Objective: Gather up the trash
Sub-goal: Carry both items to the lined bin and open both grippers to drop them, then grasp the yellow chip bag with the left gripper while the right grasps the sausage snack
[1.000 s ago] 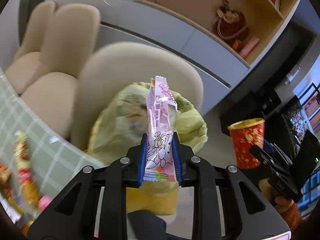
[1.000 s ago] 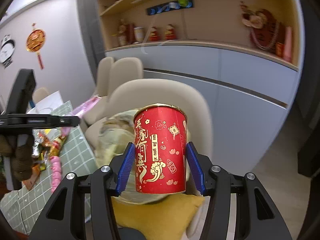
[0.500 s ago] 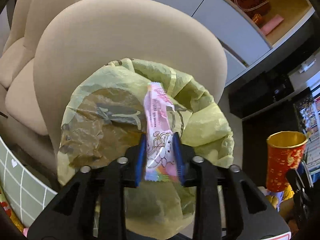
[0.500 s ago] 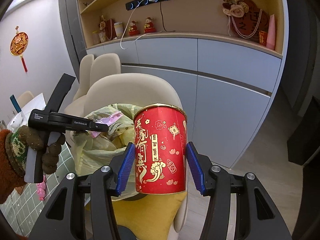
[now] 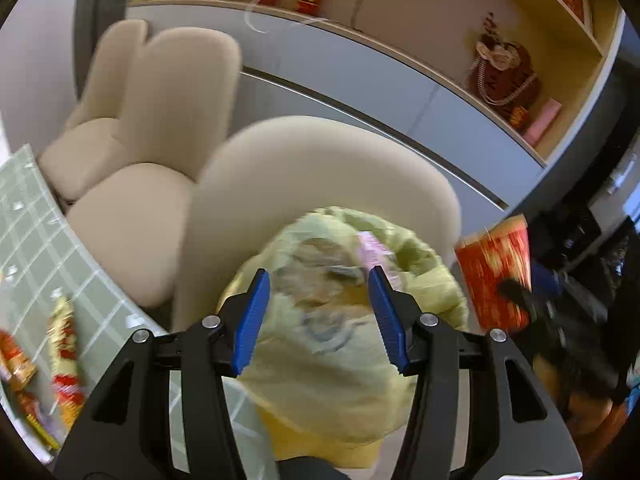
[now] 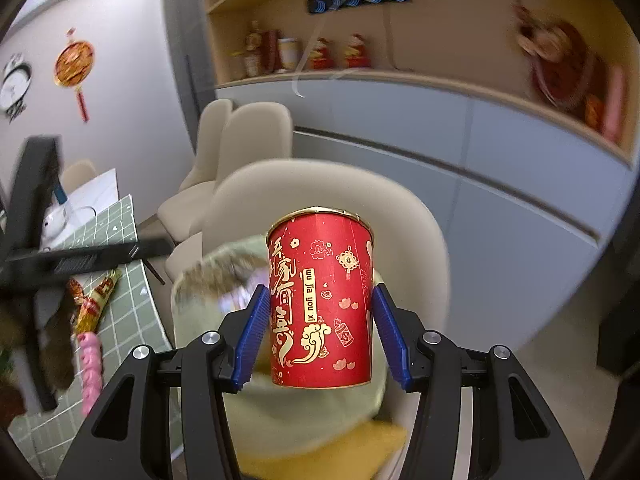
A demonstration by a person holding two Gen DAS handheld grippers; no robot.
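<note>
On a beige chair (image 5: 320,168), a yellow-green trash bag (image 5: 340,344) sits beneath the left gripper's (image 5: 319,316) spread, empty jaws; the right gripper (image 6: 320,330) clamps a gold-patterned red cup (image 6: 320,300).

I am looking at a yellow-green plastic trash bag (image 5: 340,344) that is sitting open on the seat of the beige chair (image 5: 304,168), its crumpled rim gaping upward. A pink snack wrapper (image 5: 374,250) is lying inside the bag near the far side of its mouth, partly blurred. I am seeing a red paper cup (image 6: 322,300) with gold festive print and a gold rim standing upright, hovering just above and in front of the bag, on the bag's right. More wrappers, red-and-gold ones (image 5: 64,344) and a pink one (image 6: 90,364), are lying on the green checked tablecloth (image 5: 44,248), left of the bag.
</note>
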